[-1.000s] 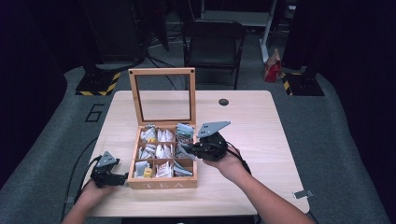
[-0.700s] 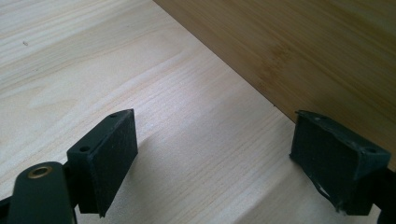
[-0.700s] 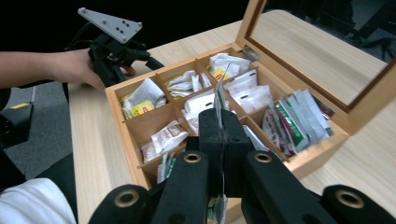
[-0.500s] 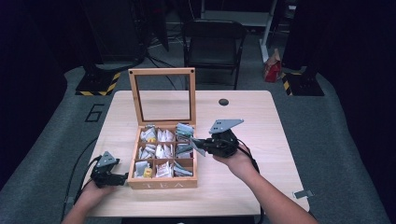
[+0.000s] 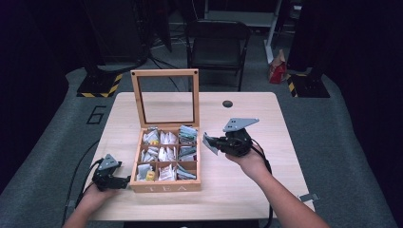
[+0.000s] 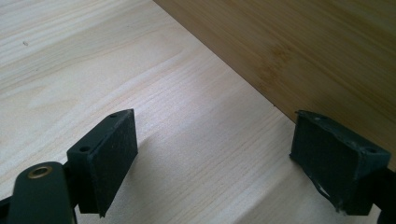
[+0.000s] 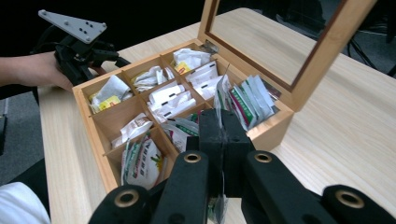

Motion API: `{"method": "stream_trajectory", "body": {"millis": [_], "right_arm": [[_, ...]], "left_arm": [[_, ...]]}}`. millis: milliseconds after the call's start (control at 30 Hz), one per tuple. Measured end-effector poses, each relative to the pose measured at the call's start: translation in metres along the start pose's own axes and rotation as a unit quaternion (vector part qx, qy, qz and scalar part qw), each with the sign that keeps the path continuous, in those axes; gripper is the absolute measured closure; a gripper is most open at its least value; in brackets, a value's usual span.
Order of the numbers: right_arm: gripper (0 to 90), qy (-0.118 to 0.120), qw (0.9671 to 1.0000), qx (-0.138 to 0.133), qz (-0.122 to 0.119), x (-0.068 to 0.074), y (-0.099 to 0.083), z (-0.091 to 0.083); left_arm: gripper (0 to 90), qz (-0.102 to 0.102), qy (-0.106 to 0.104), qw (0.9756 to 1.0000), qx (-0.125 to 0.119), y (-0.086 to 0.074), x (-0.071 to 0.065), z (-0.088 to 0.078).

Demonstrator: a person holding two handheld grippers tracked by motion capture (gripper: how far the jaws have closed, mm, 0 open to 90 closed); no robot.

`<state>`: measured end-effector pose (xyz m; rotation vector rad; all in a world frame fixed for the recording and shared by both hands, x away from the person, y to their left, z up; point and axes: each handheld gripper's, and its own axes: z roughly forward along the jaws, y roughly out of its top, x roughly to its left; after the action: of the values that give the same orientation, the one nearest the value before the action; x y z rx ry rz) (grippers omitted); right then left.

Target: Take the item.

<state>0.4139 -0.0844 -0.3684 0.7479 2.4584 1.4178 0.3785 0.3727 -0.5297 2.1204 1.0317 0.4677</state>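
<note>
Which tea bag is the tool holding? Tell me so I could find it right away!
Find the wooden tea box with its lid up in the middle of the table. Just right of it, a hand holds the right tool. The tea bag is the thin packet pinched upright in that tool, outside the box, while all the others lie in compartments.

Bright overhead light on the table [image 5: 247,190]; dark surroundings, soft shadows, slight blur.

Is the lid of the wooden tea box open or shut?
Open. The glass-paned lid stands upright behind the wooden tea box, leaving the tea packets in its compartments uncovered.
</note>
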Motion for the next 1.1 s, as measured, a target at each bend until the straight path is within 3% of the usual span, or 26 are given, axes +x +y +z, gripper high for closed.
{"method": "stream_trajectory", "body": {"millis": [567,1100], "right_arm": [[89.8,-0.043,0.9989,-0.008,0.017,-0.025,-0.015,-0.025],[89.7,-0.084,0.9954,-0.016,0.044,-0.05,-0.033,-0.046]], "left_arm": [[14.2,0.002,0.002,1.0,-0.002,0.0,0.0,0.0],[14.2,0.002,0.001,1.0,0.0,0.0,0.0,0.0]]}}
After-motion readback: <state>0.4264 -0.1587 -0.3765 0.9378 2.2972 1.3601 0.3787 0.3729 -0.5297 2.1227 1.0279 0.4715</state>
